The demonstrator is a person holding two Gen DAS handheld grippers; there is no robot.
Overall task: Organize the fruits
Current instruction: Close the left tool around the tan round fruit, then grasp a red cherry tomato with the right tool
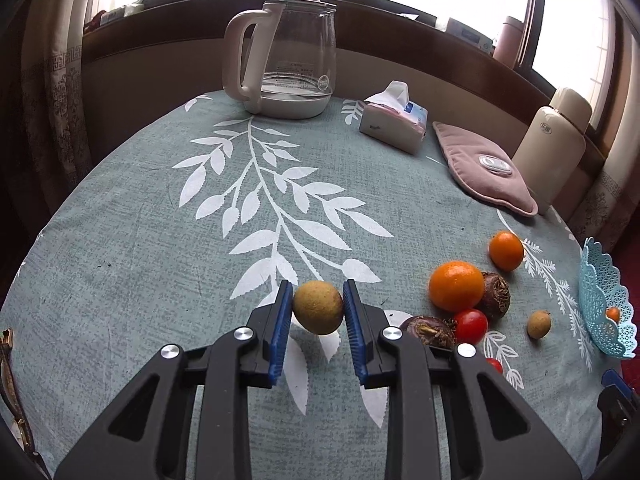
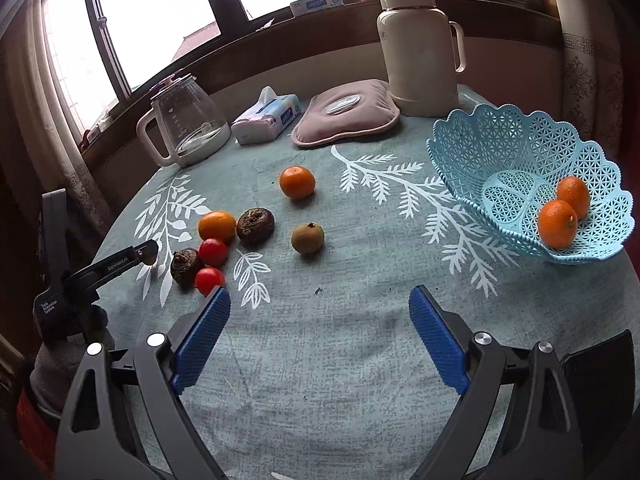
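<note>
From the left wrist, the left claw (image 1: 318, 312) has its ribbed blue pads (image 1: 280, 332) pressed against both sides of a round, dull yellow-brown fruit (image 1: 318, 306) with a rough, matte skin; the fruit sits just above the counter (image 1: 160, 280), which wears a grey-green woven cloth printed with white leaves. At 3 o'clock from the claw lies a cluster: a large glossy orange (image 1: 456, 286), 2 dark, wrinkled brown bulbs (image 1: 496, 294), and a shiny red tomato (image 1: 471, 325). A smaller orange (image 1: 506, 250) sits apart at 2 o'clock, and a second small brown fruit (image 1: 539, 324) lies near the pale blue lattice basket (image 1: 600, 304) at the right edge. At 12 o'clock stands a clear glass kettle (image 1: 292, 56) with a cream handle, with a soft tissue pack (image 1: 394, 122) beside it.

From the right wrist, the right claw (image 2: 320, 332) stands wide apart with nothing between its pads, over bare cloth. The scalloped plastic basket (image 2: 500, 148) at 2 o'clock holds 2 small oranges (image 2: 558, 224). At 11 o'clock the loose fruit lies scattered, with 2 tomatoes (image 2: 213, 252) closest. A padded pink pouch (image 2: 348, 114) and a cream flask (image 2: 418, 48) stand at 12 o'clock.
</note>
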